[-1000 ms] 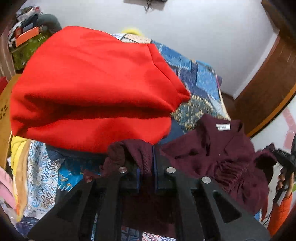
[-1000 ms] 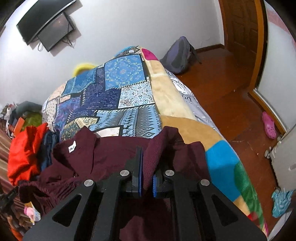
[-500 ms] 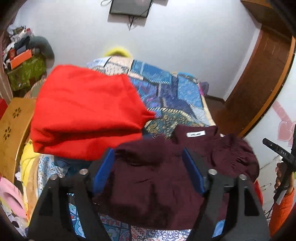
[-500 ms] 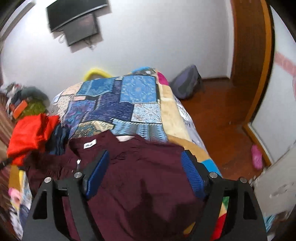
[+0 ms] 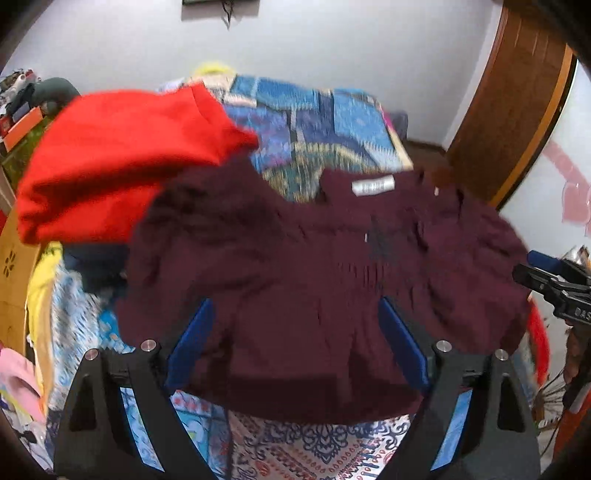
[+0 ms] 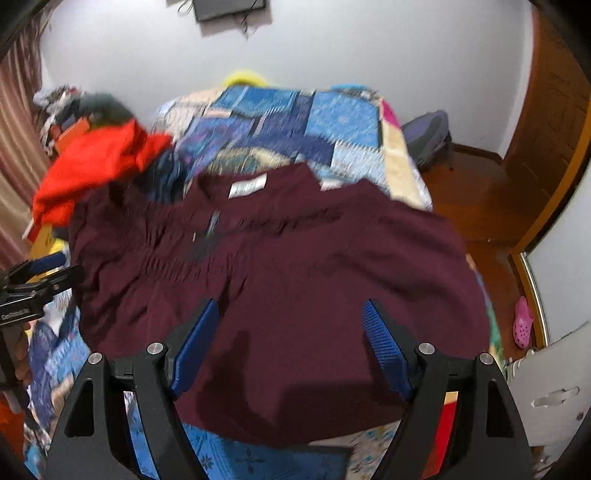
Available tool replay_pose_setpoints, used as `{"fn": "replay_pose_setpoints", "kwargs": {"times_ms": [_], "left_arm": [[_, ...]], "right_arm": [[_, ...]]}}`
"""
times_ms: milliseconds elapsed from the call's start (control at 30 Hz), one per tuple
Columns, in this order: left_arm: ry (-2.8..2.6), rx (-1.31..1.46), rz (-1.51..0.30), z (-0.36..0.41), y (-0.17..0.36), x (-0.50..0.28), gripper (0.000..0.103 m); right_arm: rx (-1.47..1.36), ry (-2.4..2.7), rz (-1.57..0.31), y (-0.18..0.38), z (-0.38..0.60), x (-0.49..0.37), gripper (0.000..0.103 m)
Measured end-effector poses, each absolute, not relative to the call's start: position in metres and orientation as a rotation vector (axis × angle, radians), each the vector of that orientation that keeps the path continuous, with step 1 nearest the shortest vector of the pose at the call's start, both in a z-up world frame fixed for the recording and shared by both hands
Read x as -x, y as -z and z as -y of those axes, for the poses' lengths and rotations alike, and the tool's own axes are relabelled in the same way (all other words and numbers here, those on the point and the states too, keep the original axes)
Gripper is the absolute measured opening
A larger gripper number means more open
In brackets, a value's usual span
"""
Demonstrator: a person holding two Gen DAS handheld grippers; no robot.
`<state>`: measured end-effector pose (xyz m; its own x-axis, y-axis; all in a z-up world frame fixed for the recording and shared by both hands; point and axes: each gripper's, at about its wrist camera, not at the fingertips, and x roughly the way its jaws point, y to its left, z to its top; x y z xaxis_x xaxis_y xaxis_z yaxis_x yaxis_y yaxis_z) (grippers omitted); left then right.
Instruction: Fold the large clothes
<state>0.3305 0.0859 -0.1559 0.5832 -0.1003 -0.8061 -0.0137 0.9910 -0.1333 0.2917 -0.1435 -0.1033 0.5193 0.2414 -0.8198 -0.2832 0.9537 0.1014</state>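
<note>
- We cannot read the white neck label [image 5: 372,184] on the maroon garment [image 5: 314,288]; motion blur smears it in both wrist views.
- The garment covers much of the patchwork bedspread [image 6: 295,122], so what lies beneath is hidden.
- The wall-mounted screen [image 6: 229,8] is cut by the top edge.
- The other hand-held gripper [image 5: 554,284] enters at the right edge; we cannot see its fingertips.
- The clutter [image 6: 70,107] beyond the red garment [image 6: 96,166] is too blurred to name.

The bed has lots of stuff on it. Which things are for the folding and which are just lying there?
For the folding: maroon shirt; left gripper, jaws opening, off the cloth; right gripper, open.

Just lying there: red garment; patchwork blanket; backpack; pink shoe.
</note>
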Motion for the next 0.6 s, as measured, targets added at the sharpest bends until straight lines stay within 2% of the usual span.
{"fn": "replay_pose_setpoints", "kwargs": {"times_ms": [167, 300, 600], "left_arm": [[0.058, 0.125, -1.046, -0.074, 0.194, -0.33, 0.09], [0.036, 0.081, -1.085, -0.072, 0.214, -0.325, 0.09], [-0.013, 0.117, -1.061, -0.099, 0.207, -0.297, 0.09]], "right_arm": [[0.072, -0.3, -1.053, 0.131, 0.136, -0.282, 0.077], [0.088, -0.283, -1.032, 0.132, 0.137, -0.27, 0.08], [0.101, -0.256, -1.017, 0.119, 0.137, -0.259, 0.08]]}}
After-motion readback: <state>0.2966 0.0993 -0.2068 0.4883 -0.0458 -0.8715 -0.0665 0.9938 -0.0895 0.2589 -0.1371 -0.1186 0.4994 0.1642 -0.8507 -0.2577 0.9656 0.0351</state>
